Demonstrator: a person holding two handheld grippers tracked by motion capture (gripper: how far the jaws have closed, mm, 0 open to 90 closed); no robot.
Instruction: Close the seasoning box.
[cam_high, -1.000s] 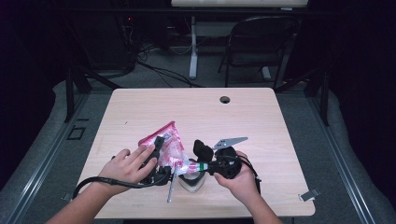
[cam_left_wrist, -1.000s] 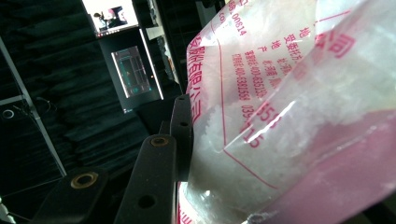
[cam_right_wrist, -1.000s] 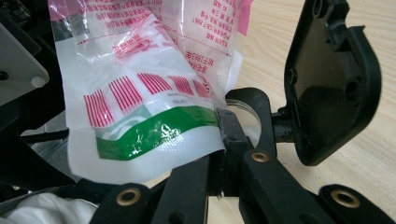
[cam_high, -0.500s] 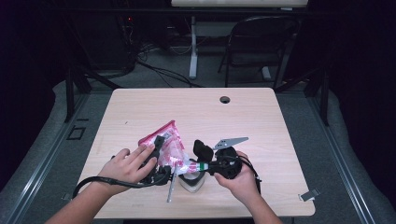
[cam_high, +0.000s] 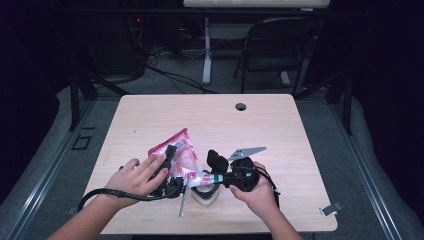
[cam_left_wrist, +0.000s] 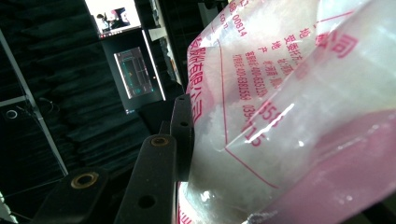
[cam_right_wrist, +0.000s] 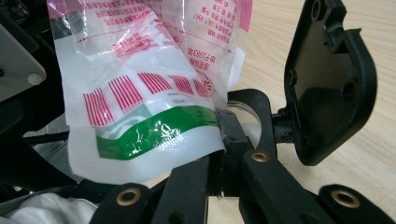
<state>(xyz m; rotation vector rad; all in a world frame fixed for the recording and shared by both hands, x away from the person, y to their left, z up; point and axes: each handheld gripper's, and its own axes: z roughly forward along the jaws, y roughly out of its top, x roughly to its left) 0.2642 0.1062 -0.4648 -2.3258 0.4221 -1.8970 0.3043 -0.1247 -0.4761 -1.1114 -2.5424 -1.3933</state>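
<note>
One bag, two grippers, one cup on one table

From the left: the left gripper (cam_high: 167, 165) clamps the upper part of the single pink-printed plastic bag (cam_high: 181, 150), which lies tilted near the front middle of the table (cam_high: 280, 130). One thin metal rod (cam_high: 183, 201) lies below it, beside one small white cup (cam_high: 205, 196). The right gripper (cam_high: 220, 176) pinches the bag's green-striped corner, jaws clenched tight.

left gripper (cam_high: 172, 167): fingers clamped, hand on top; right gripper (cam_high: 216, 176): fingers closed tight, pointing left
</note>
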